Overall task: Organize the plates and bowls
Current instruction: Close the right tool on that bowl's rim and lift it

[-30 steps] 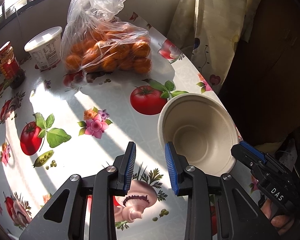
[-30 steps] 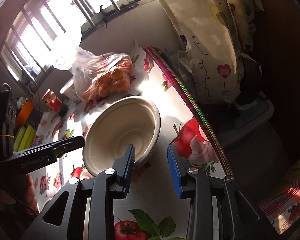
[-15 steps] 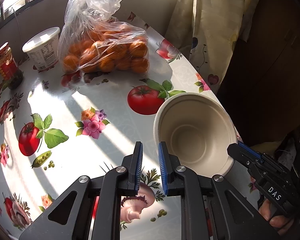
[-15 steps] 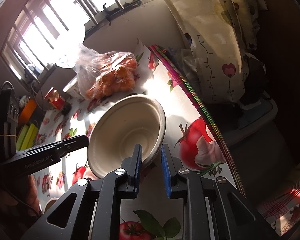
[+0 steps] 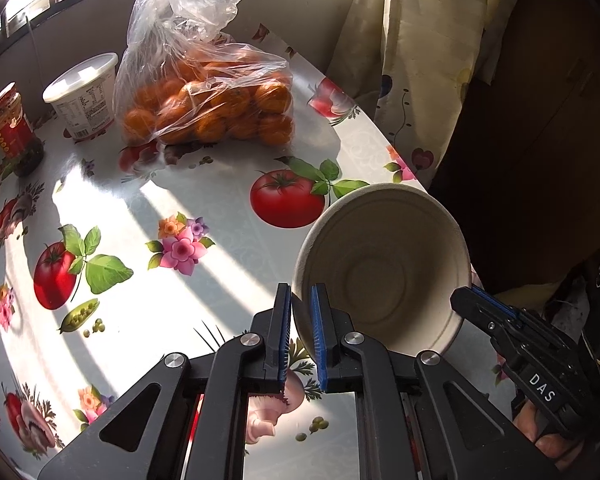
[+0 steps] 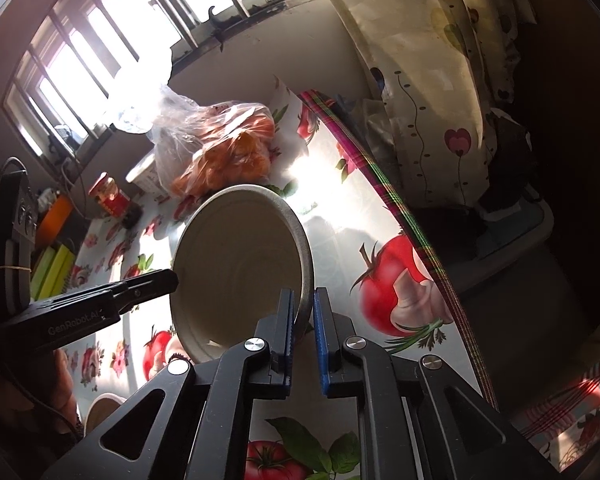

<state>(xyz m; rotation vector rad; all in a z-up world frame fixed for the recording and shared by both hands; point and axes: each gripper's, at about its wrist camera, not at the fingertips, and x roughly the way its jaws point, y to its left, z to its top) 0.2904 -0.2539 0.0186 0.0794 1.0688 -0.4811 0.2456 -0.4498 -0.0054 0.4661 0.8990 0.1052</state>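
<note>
From the left wrist, the left tongs are pinching the near-left rim of a pale paper bowl; the fingers cover the part of the rim that they clamp, and the bowl's underside is out of sight. The bowl sits at the right edge of the worktop, tipped so its mouth faces up and toward the camera. The right tongs reach its right rim, their tips just at the edge, the rest cut off by the frame together with the hand behind them. Farther back stand a bag of oranges, a white tub and a red jar. From the right wrist, the right tongs are pressed onto the bowl's near-right rim, which passes between the blue pads. The bowl is tilted, mouth turned left and toward the lens, hiding the worktop under it. The left tongs touch its left rim; glare from the window washes out the bag's top.
</note>
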